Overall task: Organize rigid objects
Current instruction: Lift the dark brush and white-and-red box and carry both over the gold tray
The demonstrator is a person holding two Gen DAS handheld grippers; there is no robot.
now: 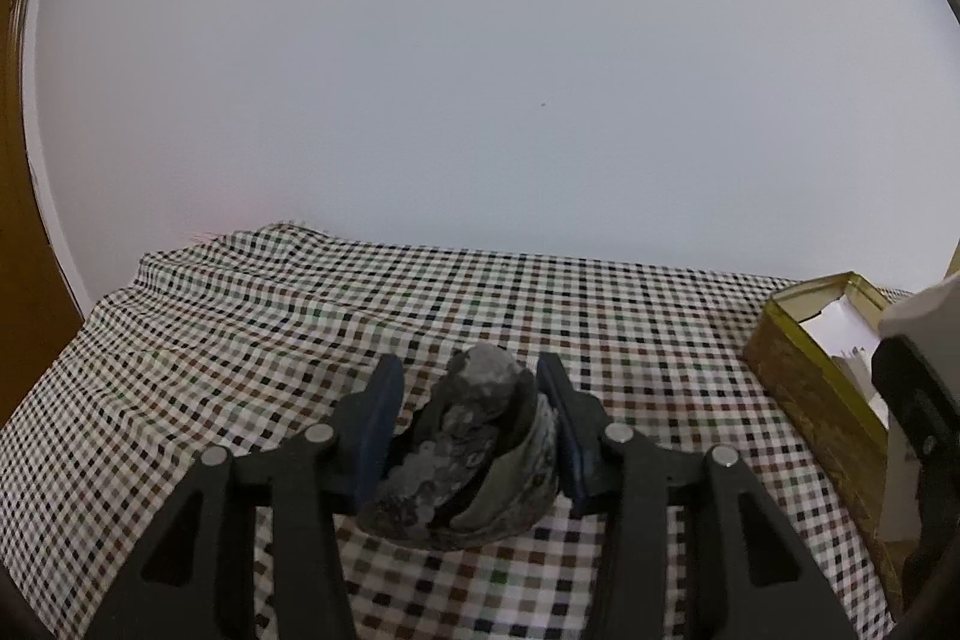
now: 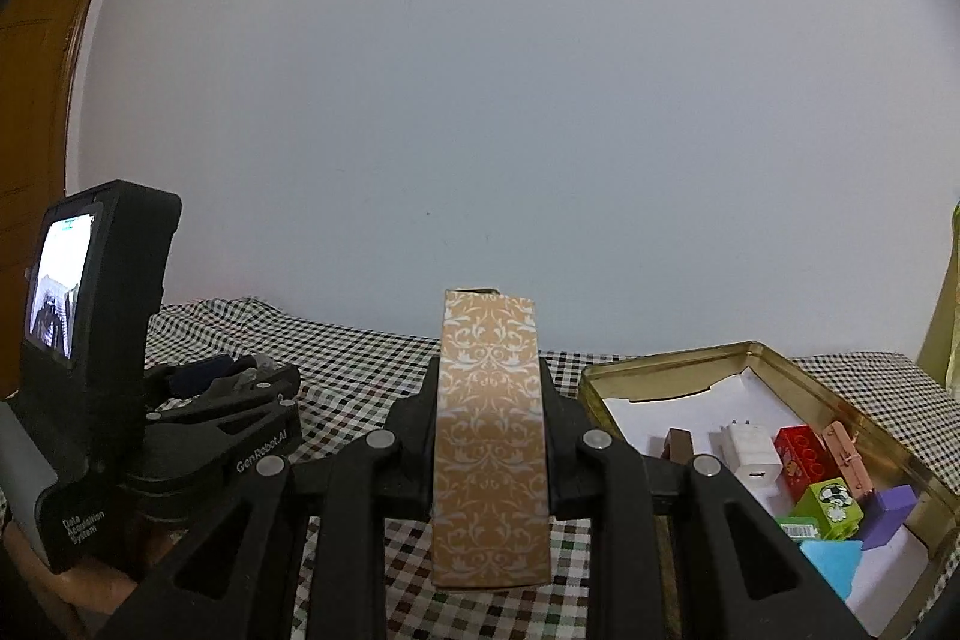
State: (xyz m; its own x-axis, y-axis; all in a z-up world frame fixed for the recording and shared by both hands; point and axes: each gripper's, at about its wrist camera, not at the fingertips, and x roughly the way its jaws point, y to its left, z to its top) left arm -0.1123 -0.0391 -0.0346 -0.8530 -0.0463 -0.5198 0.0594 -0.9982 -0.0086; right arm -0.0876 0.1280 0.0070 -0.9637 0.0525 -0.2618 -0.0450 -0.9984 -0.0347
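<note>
My left gripper sits low over the checked tablecloth with a grey, crusted shell-like lump between its blue pads; the right pad touches it, the left pad shows a small gap. My right gripper is shut on a tan box with a white floral pattern, held upright above the cloth. A gold tin lies to its right, holding a white charger, a red block, a green block, a purple block and a blue piece. The left gripper also shows in the right wrist view.
The checked tablecloth covers the table up to a plain white wall. The gold tin also shows at the right of the left wrist view, partly hidden by the right gripper's body. A wooden door stands at far left.
</note>
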